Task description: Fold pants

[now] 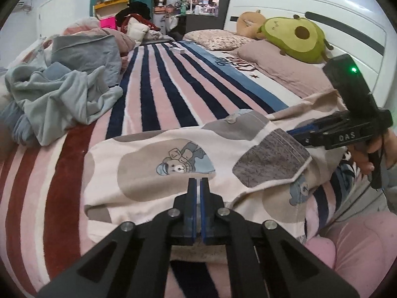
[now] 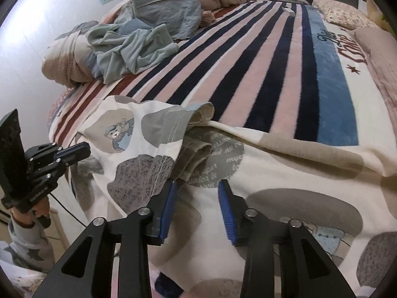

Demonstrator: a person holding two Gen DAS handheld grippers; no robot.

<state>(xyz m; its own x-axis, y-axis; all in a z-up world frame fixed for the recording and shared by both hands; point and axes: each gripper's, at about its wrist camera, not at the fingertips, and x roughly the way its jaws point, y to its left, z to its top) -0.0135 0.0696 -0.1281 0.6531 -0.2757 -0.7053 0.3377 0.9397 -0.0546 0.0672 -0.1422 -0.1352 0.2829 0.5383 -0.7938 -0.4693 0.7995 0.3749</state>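
Cream pants (image 1: 158,159) with grey and beige patches and bear prints lie on the striped blanket, one part folded over the rest. They also fill the near half of the right wrist view (image 2: 273,173). My left gripper (image 1: 198,181) is shut, low over the near edge of the pants; whether it pinches cloth I cannot tell. It shows at the left of the right wrist view (image 2: 84,149). My right gripper (image 2: 198,186) is open, just above the pants beside the folded edge. In the left wrist view it shows at the right (image 1: 297,134).
A heap of blue-grey clothes (image 1: 62,89) lies at the far left of the bed. Pillows (image 1: 218,38) and an avocado plush (image 1: 295,37) sit by the white headboard (image 1: 310,2). The striped blanket (image 1: 173,92) covers the middle. A pink cushion (image 1: 354,241) is near right.
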